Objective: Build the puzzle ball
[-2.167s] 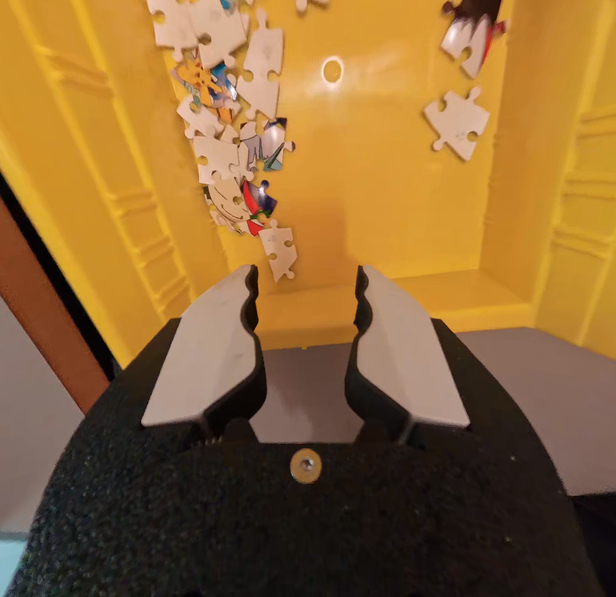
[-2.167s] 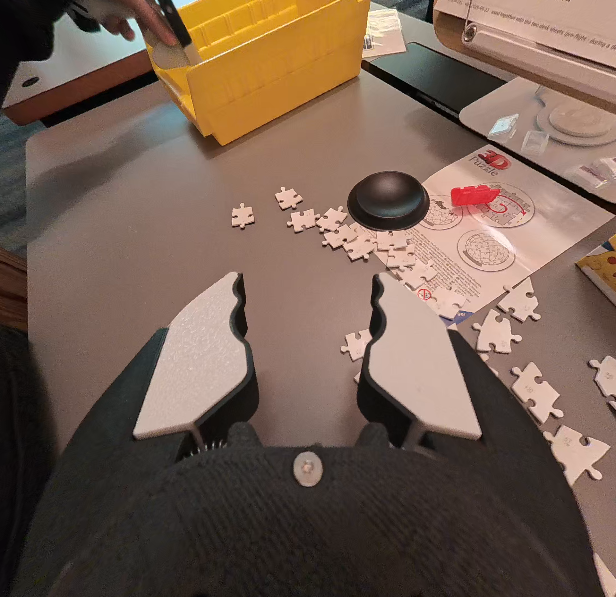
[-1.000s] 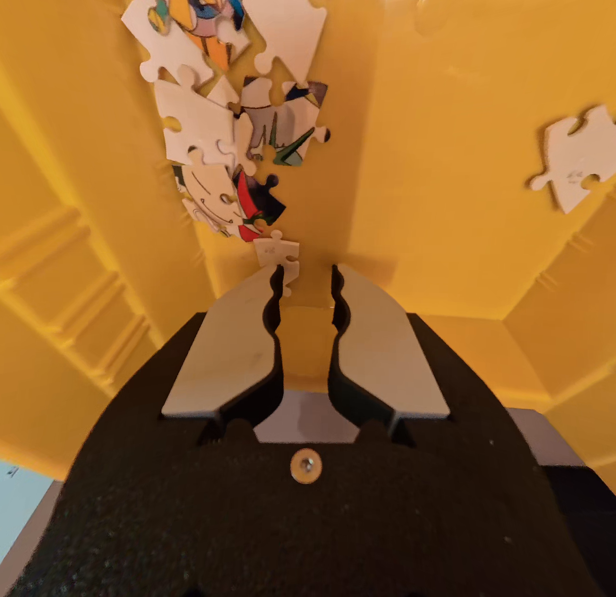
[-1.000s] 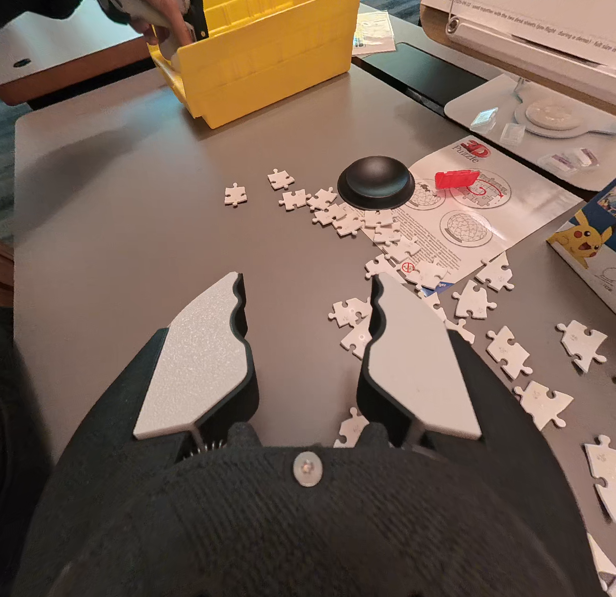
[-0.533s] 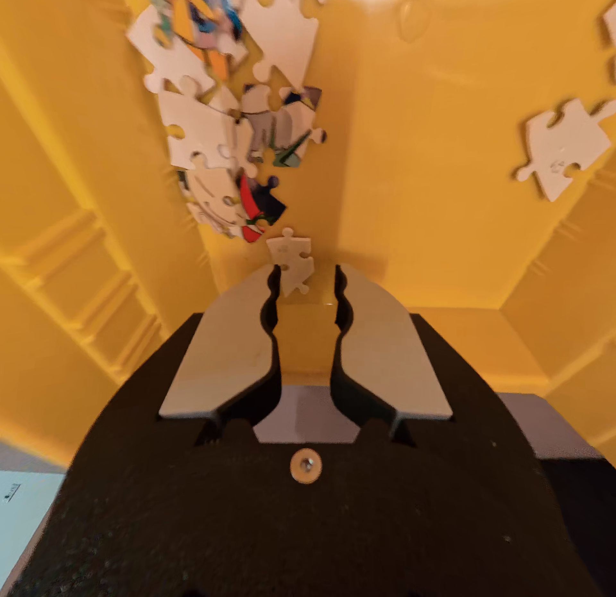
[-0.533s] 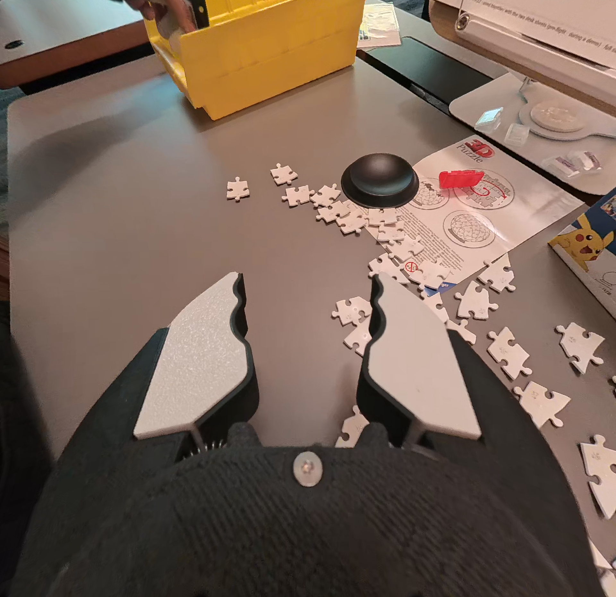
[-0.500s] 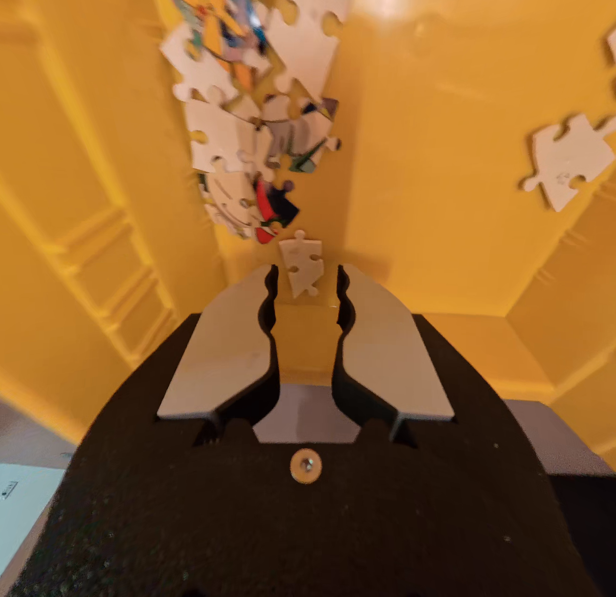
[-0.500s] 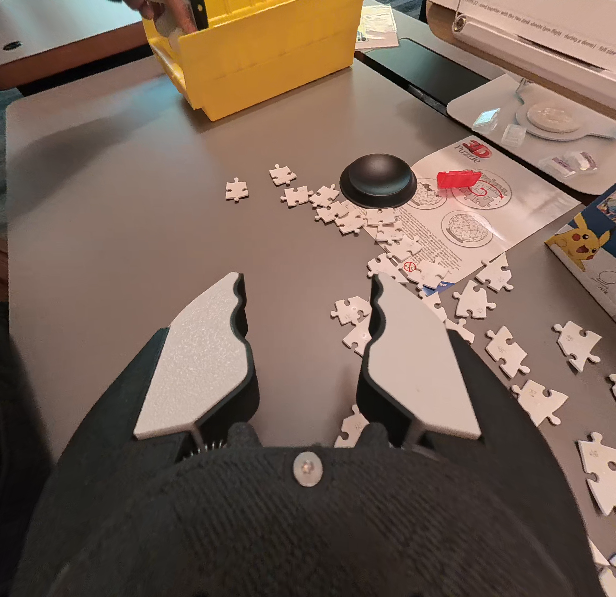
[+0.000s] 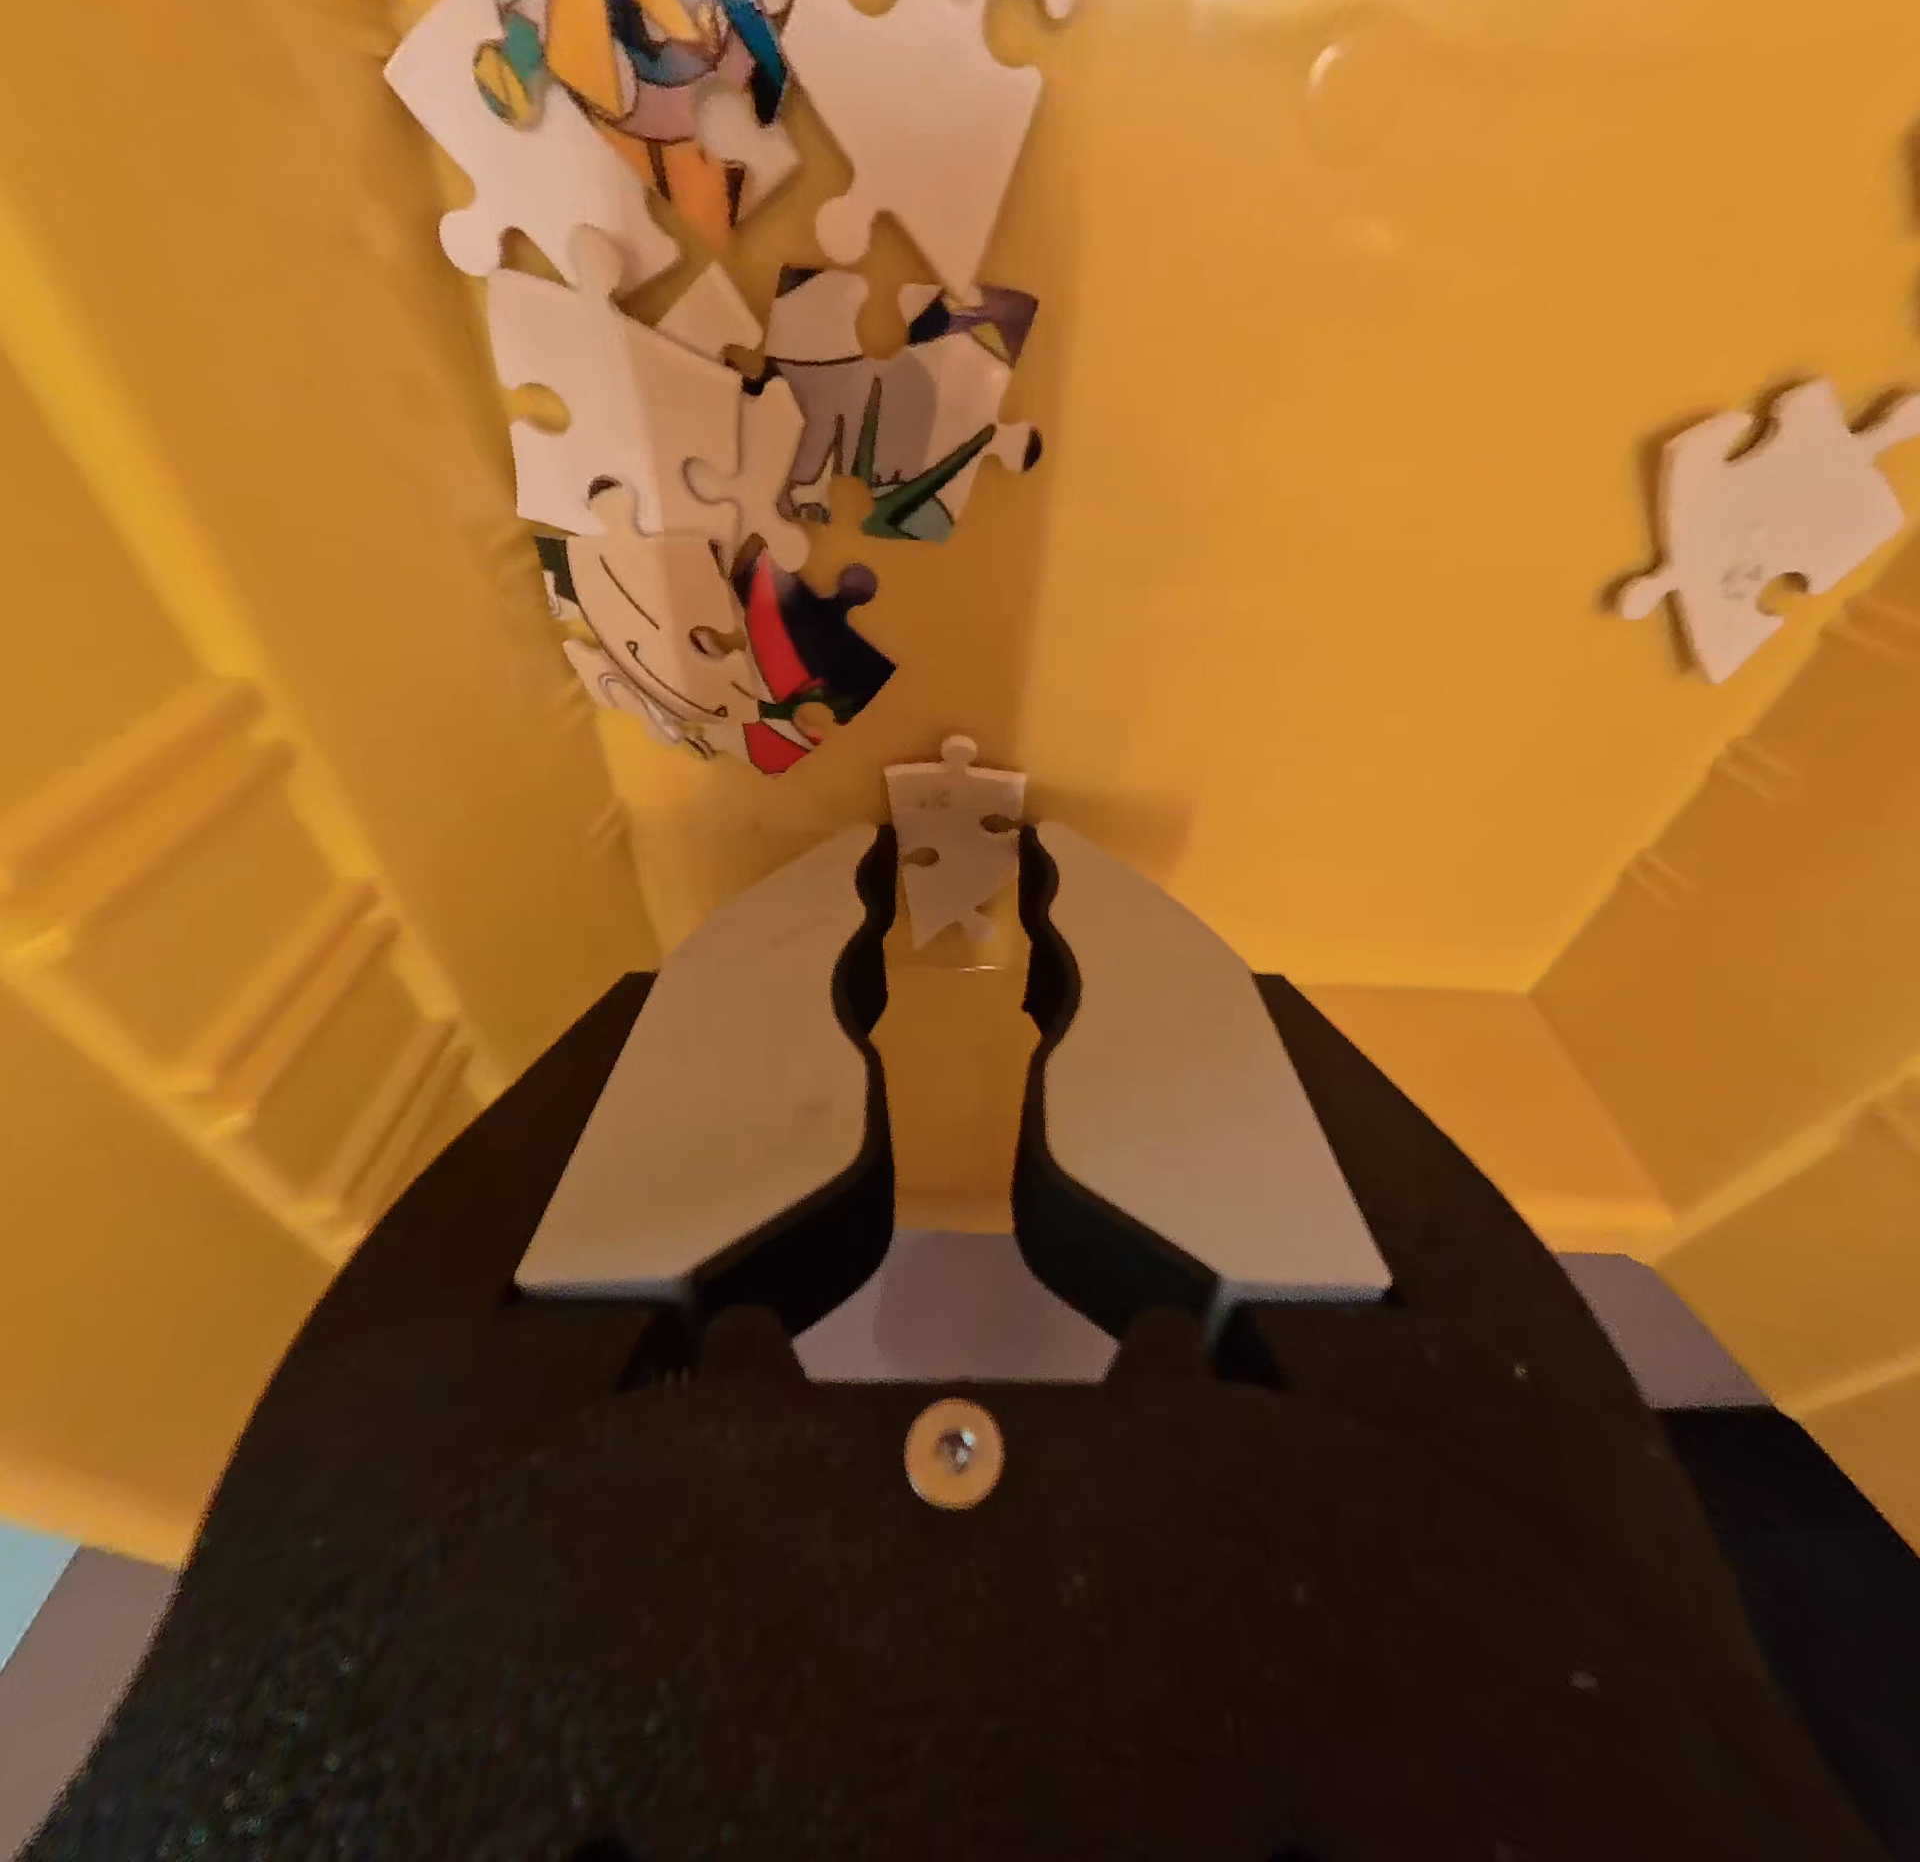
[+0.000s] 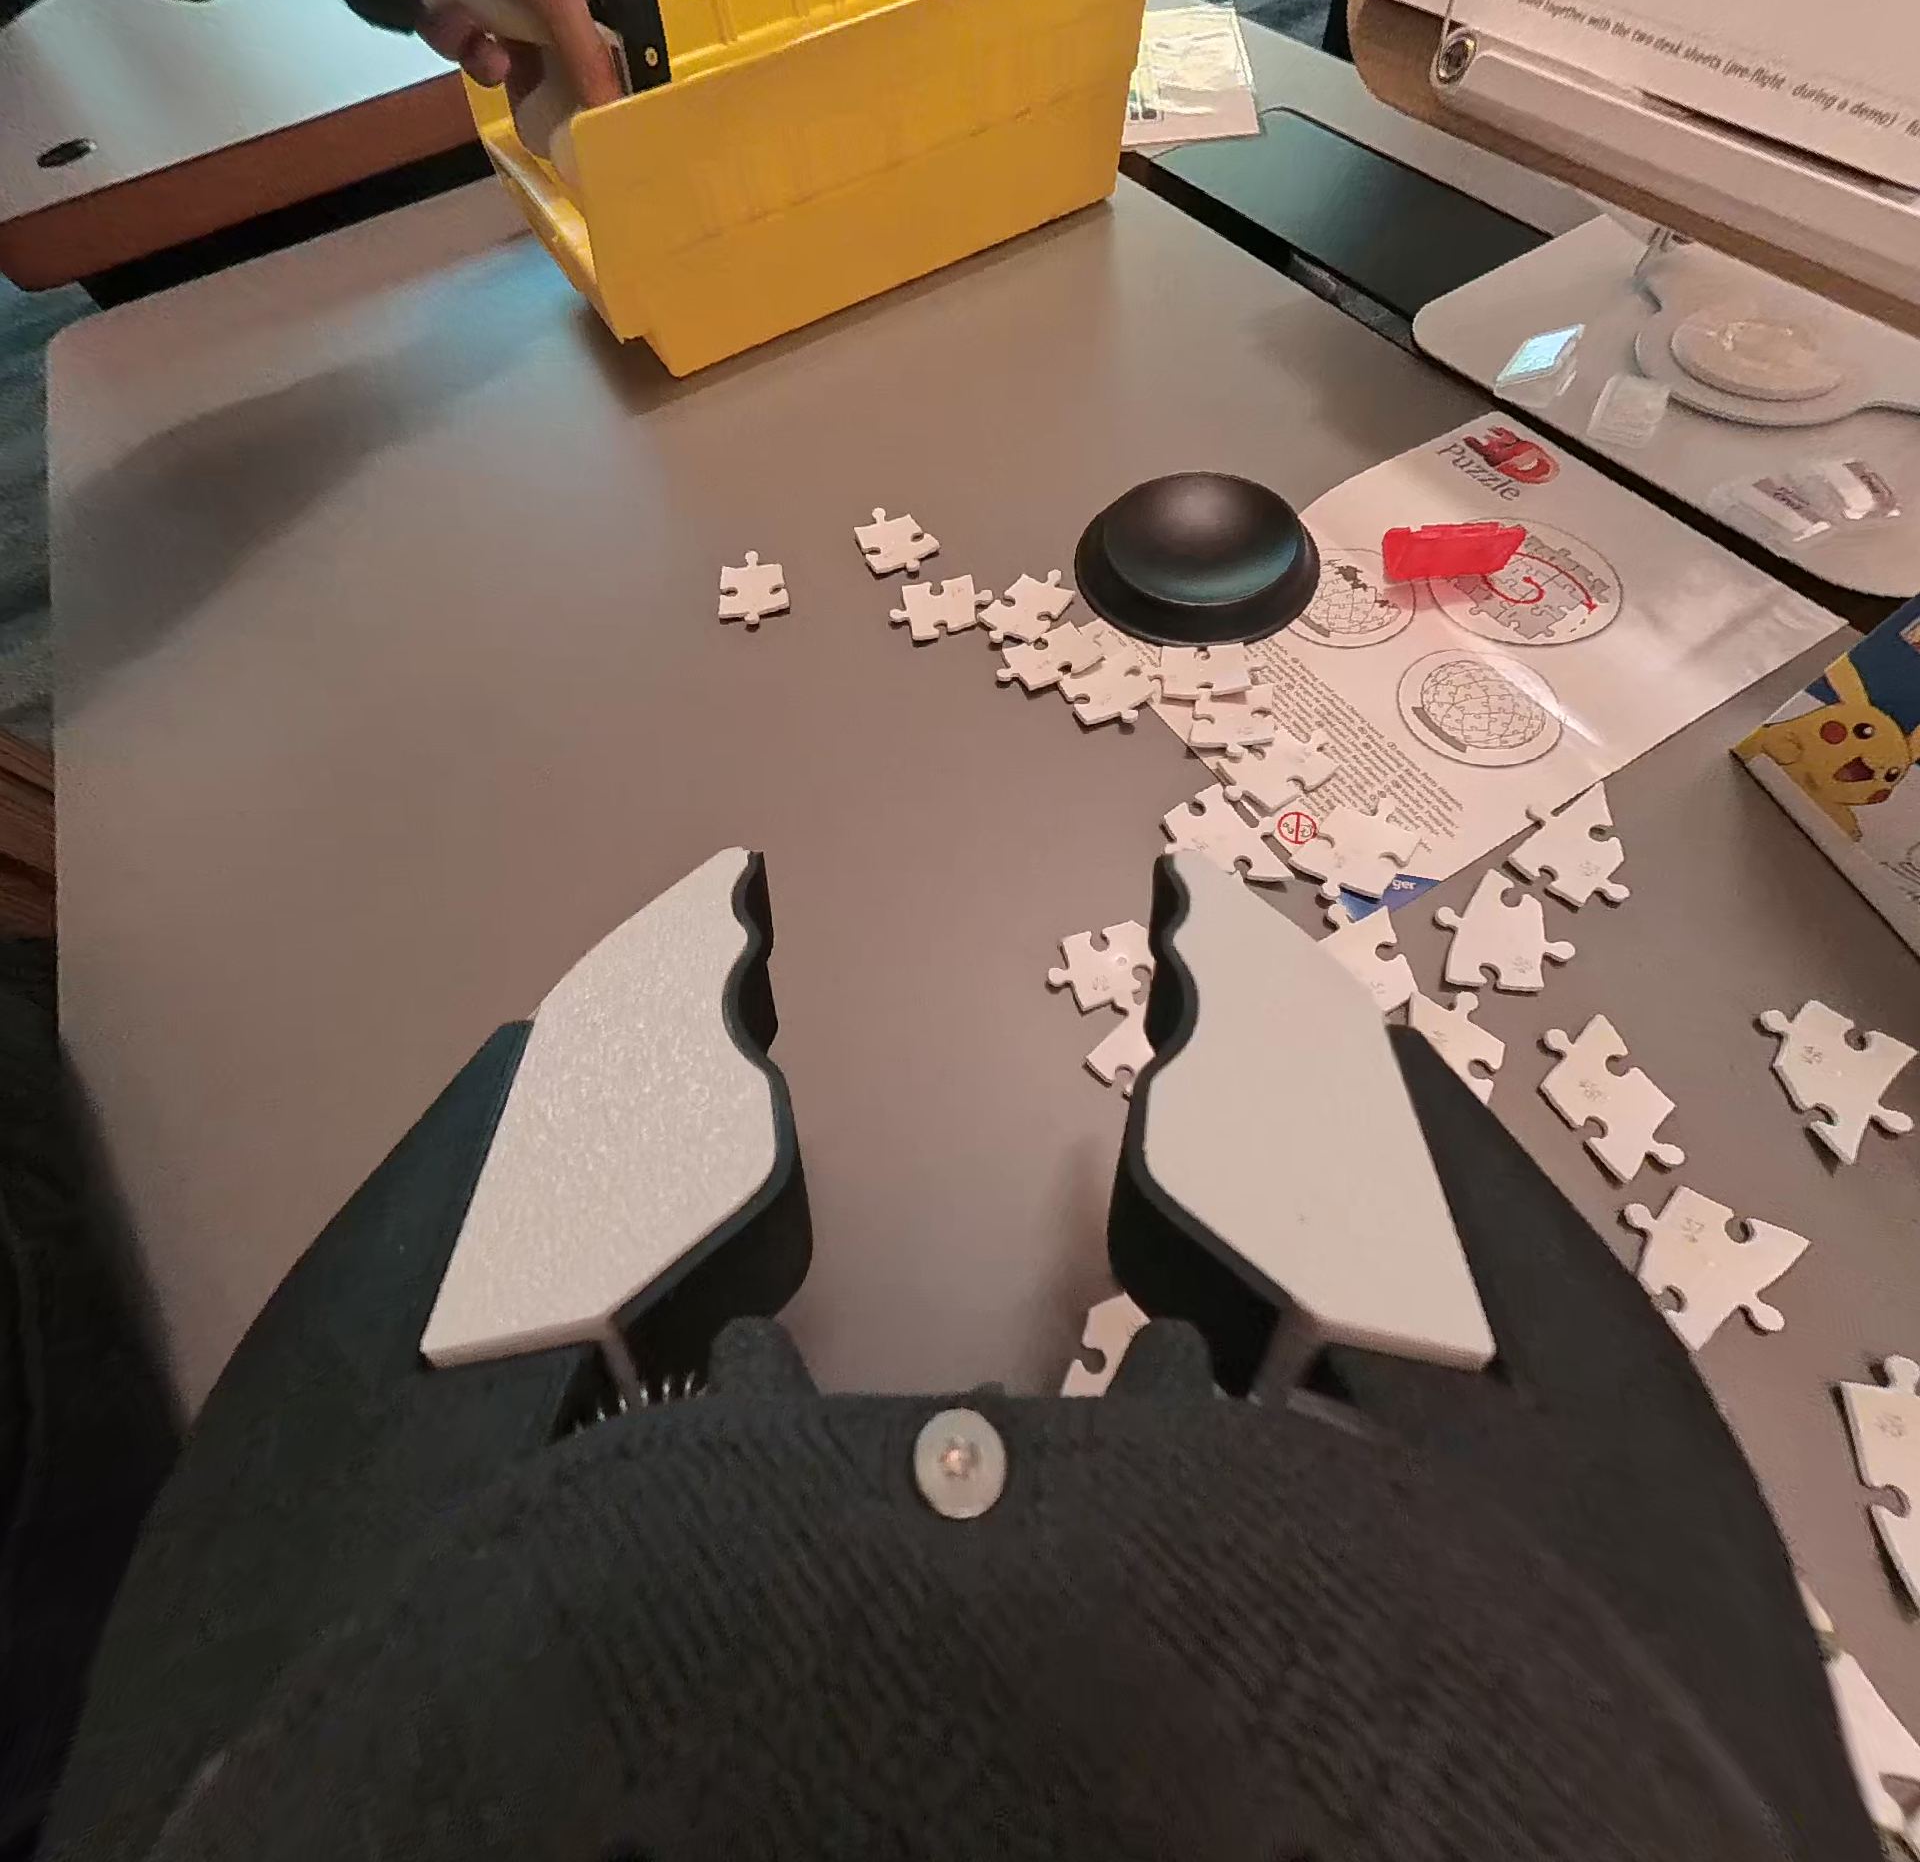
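My left gripper (image 9: pixel 956 838) is inside the yellow bin (image 9: pixel 1351 462), its fingertips closed against both edges of a small white puzzle piece (image 9: pixel 954 825) near the bin's corner. A joined cluster of white and printed pieces (image 9: pixel 665 430) lies just beyond it on the left. A lone white piece (image 9: pixel 1766 534) lies at the right. My right gripper (image 10: pixel 956 867) is open and empty, hovering over the grey table (image 10: pixel 416 721). Several loose white pieces (image 10: pixel 1039 607) lie beside the black dome stand (image 10: pixel 1195 555).
The yellow bin (image 10: pixel 852 171) stands at the table's far edge, with a hand and the left gripper (image 10: pixel 561 46) reaching into it. An instruction sheet (image 10: pixel 1683 649) with a red plastic part (image 10: pixel 1449 550) and the puzzle box (image 10: pixel 1849 752) lie at the right. More white pieces (image 10: pixel 1600 1095) are scattered front right. Spacing between my two grippers at the tips: around 50 cm.
My left gripper moved forward so the small white piece now sits between its tips, and the jaws narrowed onto it. My right gripper stayed open and shifted only slightly.
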{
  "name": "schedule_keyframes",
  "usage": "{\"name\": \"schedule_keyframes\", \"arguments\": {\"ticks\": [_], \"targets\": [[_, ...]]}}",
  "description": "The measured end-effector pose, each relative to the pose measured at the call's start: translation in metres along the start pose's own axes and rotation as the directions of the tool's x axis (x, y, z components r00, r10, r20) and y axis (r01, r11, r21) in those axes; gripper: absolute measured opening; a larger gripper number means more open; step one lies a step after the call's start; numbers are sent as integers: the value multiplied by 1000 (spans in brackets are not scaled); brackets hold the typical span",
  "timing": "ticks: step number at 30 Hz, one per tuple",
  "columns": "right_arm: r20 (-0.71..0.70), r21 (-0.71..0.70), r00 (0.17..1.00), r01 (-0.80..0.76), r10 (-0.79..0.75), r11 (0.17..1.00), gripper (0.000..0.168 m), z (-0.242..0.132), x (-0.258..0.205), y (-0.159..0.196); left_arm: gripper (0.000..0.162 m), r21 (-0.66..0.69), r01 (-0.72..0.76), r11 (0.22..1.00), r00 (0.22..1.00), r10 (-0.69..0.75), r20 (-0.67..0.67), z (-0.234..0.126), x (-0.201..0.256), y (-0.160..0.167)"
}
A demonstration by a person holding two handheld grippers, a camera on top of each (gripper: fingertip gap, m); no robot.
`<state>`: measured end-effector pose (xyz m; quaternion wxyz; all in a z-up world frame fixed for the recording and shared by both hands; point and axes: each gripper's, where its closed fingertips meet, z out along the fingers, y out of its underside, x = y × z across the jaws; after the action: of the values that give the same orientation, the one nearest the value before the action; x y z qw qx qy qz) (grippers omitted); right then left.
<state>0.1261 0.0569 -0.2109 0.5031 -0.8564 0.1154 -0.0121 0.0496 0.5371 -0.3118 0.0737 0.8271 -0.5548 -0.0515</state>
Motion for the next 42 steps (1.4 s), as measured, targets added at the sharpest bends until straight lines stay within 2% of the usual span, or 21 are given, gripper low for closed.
{"name": "schedule_keyframes", "arguments": {"ticks": [6,8,10,12,14,16,18,21,23,27,33,36,38,42], "targets": [[4,23,1000,6,-6,1000,69,4,-6,-7,21,61,-41,997,999,43,-33,-5,7,-2],[-1,54,1000,17,-17,998,68,5,-9,-15,21,190,-14,982,993,36,-113,-24,20,-10],[-48,108,998,42,-37,993,65,8,-9,-27,21,386,48,921,970,49,-239,-61,42,-19],[-91,184,994,76,-60,980,63,13,-11,-45,21,579,160,799,899,124,-419,-112,78,-21],[-104,288,992,97,-69,953,61,21,-20,-70,21,687,290,667,781,250,-572,-160,124,-10],[-104,395,991,116,-82,911,52,28,-32,-98,21,700,408,587,651,351,-673,-189,173,13],[-145,459,985,151,-94,876,35,35,-37,-120,21,683,485,547,558,408,-723,-199,220,36],[-183,479,977,189,-113,857,35,43,-41,-136,21,588,572,572,384,446,-808,-197,287,67],[-187,472,975,195,-118,860,36,45,-42,-138,21,498,597,628,273,425,-863,-188,320,79],[-208,412,972,185,-105,892,27,45,-34,-123,20,404,604,687,175,380,-908,-169,359,90],[-185,372,976,177,-114,911,17,48,-36,-108,21,391,566,726,161,368,-916,-158,380,95],[-221,351,969,189,-115,917,3,50,-32,-106,21,393,549,738,165,365,-916,-152,388,99],[-229,345,967,191,-115,919,2,50,-30,-104,21,387,555,736,162,360,-919,-150,388,100],[-197,352,979,121,-53,928,2,51,-30,-99,21,442,534,721,207,396,-895,-145,387,102]]}}
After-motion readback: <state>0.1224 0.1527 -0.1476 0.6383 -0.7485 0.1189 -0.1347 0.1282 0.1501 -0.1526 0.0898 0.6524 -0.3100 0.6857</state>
